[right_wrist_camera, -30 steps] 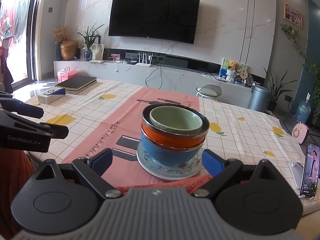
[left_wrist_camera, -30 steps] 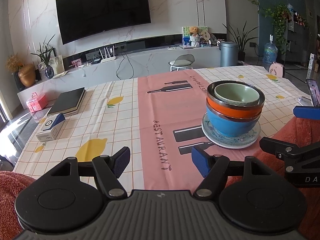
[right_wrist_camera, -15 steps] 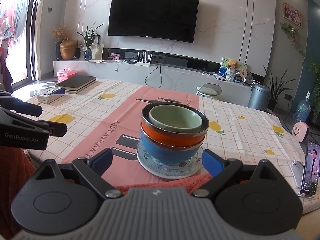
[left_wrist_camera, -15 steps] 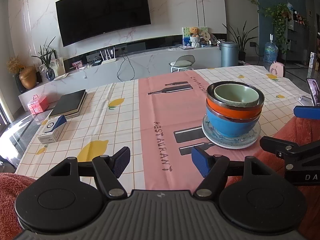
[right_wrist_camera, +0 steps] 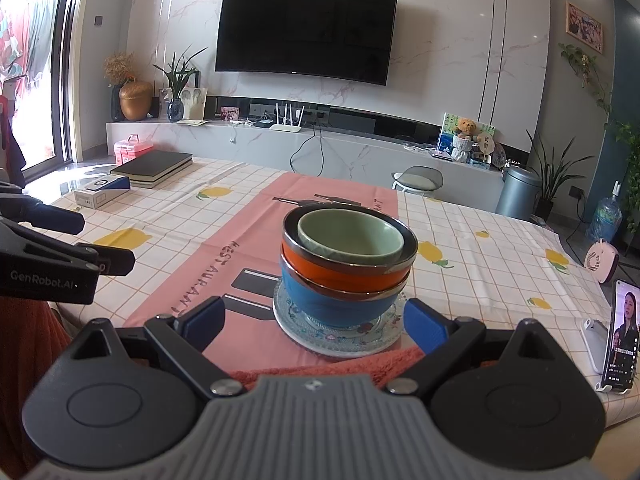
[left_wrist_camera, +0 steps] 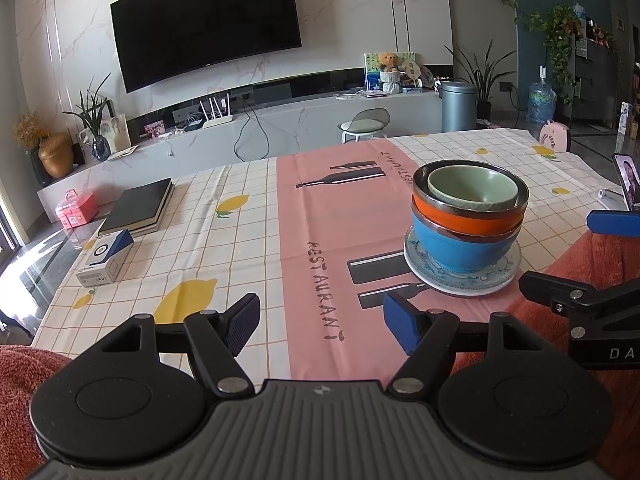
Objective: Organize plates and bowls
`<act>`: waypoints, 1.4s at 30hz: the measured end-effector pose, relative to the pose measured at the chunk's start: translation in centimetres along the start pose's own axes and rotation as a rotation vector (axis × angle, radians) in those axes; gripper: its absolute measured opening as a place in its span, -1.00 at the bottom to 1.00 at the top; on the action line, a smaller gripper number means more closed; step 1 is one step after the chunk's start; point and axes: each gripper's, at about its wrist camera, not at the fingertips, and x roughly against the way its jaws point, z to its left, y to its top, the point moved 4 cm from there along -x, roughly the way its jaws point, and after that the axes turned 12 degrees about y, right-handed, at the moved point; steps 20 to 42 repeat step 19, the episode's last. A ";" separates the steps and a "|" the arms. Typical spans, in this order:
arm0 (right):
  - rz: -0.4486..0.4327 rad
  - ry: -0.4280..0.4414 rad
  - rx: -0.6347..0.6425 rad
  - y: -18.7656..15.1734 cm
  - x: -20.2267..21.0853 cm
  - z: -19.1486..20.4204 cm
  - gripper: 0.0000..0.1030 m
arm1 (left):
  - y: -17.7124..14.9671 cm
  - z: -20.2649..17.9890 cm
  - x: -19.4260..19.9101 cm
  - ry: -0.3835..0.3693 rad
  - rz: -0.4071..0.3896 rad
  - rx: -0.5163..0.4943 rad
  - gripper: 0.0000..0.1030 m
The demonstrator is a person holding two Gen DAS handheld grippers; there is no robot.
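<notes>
the green bowl (right_wrist_camera: 351,236) is sitting inside the orange bowl (right_wrist_camera: 340,271), which is sitting in the blue bowl (right_wrist_camera: 340,306) on a patterned plate (right_wrist_camera: 340,334), all standing on the counter (right_wrist_camera: 480,280) on the pink strip of the cloth. the left tongs (left_wrist_camera: 322,322) are staying spread and empty beside the stack, and the right tongs (right_wrist_camera: 314,322) are spread wide in front of the plate, not touching it.

green bowl (right_wrist_camera: 352,236) | orange bowl (right_wrist_camera: 340,272) | blue bowl (right_wrist_camera: 340,304) | floral plate (right_wrist_camera: 340,338) | lemon-check tablecloth (right_wrist_camera: 480,276)
</notes>
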 end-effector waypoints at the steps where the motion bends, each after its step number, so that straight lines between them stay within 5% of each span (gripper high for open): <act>1: 0.001 0.000 0.000 0.0 0.0 0.0 0.83 | 0.0 0.0 0.0 0.000 0.000 0.001 0.61; 42: 0.007 -0.002 0.007 -0.1 -0.2 0.0 0.83 | -0.2 0.1 -0.1 -0.004 0.014 0.005 0.62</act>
